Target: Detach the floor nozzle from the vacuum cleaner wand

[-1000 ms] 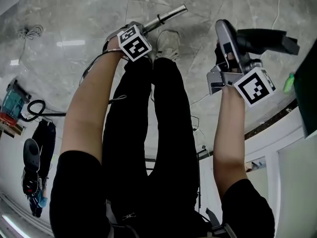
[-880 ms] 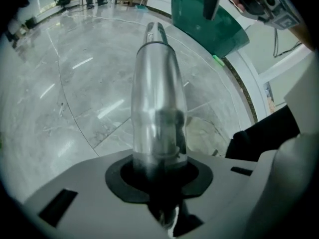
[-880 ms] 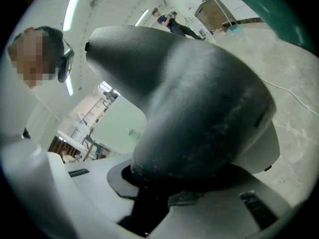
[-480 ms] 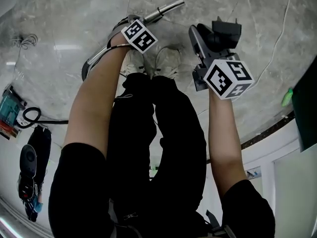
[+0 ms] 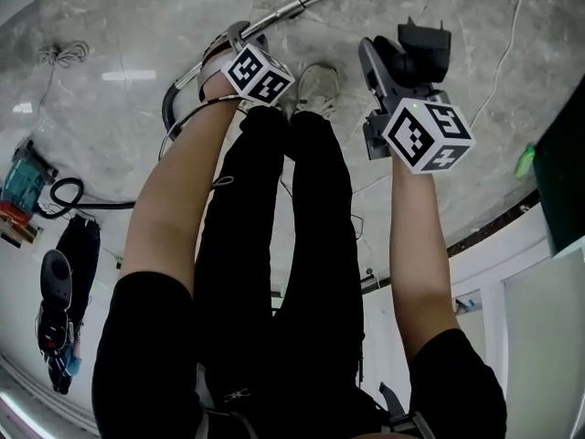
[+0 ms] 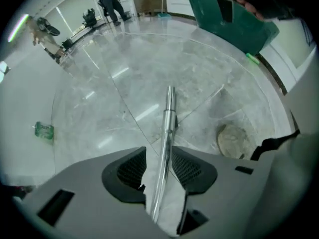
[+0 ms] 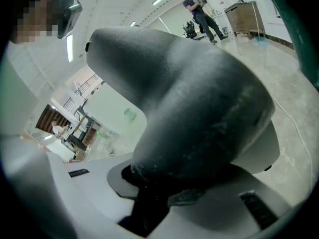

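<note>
L gripper (image 6: pixel 160 173), jaws just opened w/ wand (image 6: pixel 169 113) loose between them, should lift straight clear w/o nudging it; R gripper (image 7: pixel 164 185), clamped on the detached nozzle (image 7: pixel 199 98), shouldn't slacken.

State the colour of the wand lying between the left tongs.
Shiny silver, bare metal; the wand shows best in the left gripper view.

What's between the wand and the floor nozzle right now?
Only bare marble floor, seen in the head view: the wand and the floor nozzle are apart, with the person's shoe just below the gap.
</note>
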The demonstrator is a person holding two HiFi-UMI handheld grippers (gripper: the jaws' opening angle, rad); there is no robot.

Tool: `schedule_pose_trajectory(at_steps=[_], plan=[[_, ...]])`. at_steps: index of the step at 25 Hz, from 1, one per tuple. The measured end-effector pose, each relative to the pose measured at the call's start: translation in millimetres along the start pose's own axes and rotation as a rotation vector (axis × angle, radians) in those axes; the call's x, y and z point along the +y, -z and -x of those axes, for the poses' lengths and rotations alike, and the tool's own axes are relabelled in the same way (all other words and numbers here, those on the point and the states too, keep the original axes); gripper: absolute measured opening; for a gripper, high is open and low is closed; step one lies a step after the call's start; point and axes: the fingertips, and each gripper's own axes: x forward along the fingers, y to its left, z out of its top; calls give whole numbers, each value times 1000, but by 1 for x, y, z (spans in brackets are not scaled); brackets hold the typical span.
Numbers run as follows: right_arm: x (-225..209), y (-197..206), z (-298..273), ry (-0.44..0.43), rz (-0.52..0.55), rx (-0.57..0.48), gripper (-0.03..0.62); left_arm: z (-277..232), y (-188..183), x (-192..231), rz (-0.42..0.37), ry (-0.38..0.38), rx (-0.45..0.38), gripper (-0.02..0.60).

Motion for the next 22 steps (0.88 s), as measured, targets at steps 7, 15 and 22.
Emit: schedule_pose_trajectory(at_steps=[7,15,22], plan=[[99,-87,92,27,32,-119,114,223,-76,66,416,152,-386,9],[255,-209,268,36,160,-308,114,543,-118,116,509,118,-650,9],[360,-304,391,13,163,-488,114,764,-172,125,394,83,-839,9]])
